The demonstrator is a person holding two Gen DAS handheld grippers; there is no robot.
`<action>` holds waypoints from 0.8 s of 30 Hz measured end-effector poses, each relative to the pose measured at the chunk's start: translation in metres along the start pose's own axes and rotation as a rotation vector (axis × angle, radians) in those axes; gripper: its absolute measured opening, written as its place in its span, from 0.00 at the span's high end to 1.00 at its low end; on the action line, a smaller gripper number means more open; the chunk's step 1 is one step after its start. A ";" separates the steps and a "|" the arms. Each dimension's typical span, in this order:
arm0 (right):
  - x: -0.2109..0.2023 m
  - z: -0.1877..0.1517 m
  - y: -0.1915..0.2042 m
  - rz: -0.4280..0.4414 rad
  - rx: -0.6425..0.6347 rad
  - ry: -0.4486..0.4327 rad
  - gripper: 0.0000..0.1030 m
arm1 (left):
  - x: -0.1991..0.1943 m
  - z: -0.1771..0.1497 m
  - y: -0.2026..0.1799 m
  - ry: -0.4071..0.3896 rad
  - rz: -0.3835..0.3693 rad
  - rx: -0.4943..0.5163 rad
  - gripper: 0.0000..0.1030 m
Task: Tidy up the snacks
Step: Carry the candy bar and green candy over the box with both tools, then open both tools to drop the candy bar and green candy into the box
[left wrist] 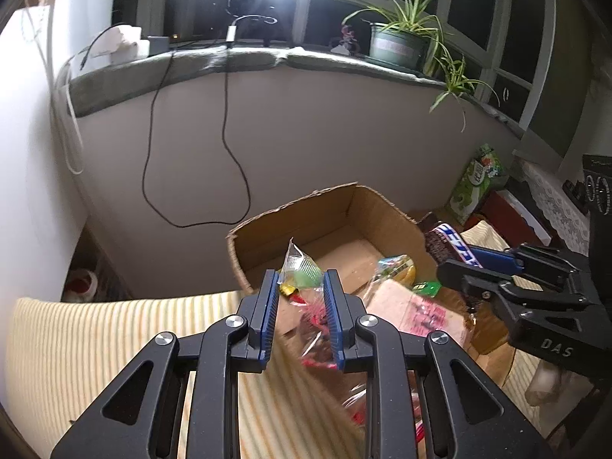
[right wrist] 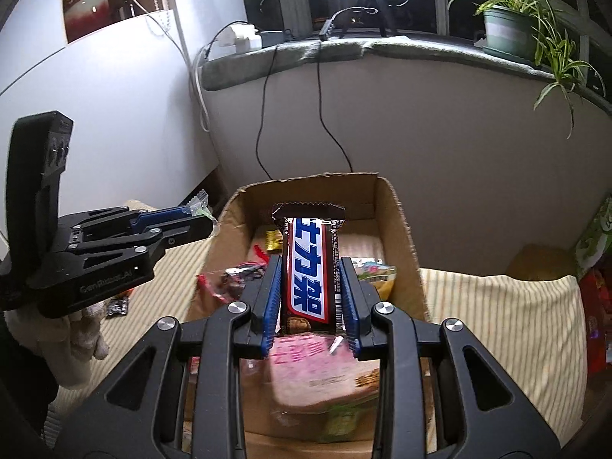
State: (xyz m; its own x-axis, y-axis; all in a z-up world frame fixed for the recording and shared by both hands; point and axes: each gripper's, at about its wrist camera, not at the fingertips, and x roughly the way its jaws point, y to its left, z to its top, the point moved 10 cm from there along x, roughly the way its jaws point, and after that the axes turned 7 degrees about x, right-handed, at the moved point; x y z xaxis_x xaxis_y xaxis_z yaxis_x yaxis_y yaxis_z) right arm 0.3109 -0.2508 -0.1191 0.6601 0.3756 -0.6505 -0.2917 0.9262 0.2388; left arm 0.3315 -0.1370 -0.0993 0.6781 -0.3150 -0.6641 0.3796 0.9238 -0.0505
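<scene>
My left gripper (left wrist: 300, 279) is shut on a small clear packet with green sweets (left wrist: 302, 266), held just in front of the near wall of an open cardboard box (left wrist: 344, 206). In the right wrist view that left gripper (right wrist: 201, 217) hangs left of the box (right wrist: 399, 222), with the packet (right wrist: 199, 201) sticking out at its tip. My right gripper (right wrist: 311, 264) is shut on a brown chocolate bar (right wrist: 308, 267), upright over the box. The left wrist view shows the right gripper (left wrist: 455, 258) and the bar (left wrist: 447, 239) at the box's right side. Several snack packets lie inside, among them a pink one (right wrist: 306, 359).
A yellow striped cloth (left wrist: 114, 344) covers the surface around the box. A green packet (left wrist: 478, 179) leans at the wall on the right. A small dark wrapper (right wrist: 118, 306) lies on the cloth by a gloved hand (right wrist: 88, 340). Cables (left wrist: 225, 122) hang below the sill with a potted plant (left wrist: 397, 44).
</scene>
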 end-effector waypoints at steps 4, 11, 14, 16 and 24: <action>0.005 0.000 -0.014 -0.016 0.014 0.007 0.71 | 0.006 0.004 -0.009 0.005 -0.007 0.015 0.79; 0.012 -0.003 -0.029 -0.032 0.030 0.023 0.71 | 0.015 0.007 -0.020 0.017 -0.016 0.031 0.79; 0.013 -0.004 -0.033 -0.035 0.041 0.028 0.71 | 0.016 0.007 -0.022 0.018 -0.015 0.037 0.79; 0.013 -0.004 -0.035 -0.035 0.047 0.032 0.71 | 0.016 0.008 -0.023 0.019 -0.014 0.041 0.78; 0.014 -0.004 -0.035 -0.037 0.051 0.039 0.71 | 0.015 0.008 -0.025 0.016 -0.007 0.049 0.71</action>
State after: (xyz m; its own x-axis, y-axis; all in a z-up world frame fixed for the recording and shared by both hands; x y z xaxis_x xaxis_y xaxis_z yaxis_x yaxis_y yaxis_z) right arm 0.3280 -0.2781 -0.1395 0.6422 0.3408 -0.6866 -0.2319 0.9401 0.2498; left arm 0.3368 -0.1666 -0.1017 0.6652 -0.3180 -0.6755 0.4150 0.9096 -0.0194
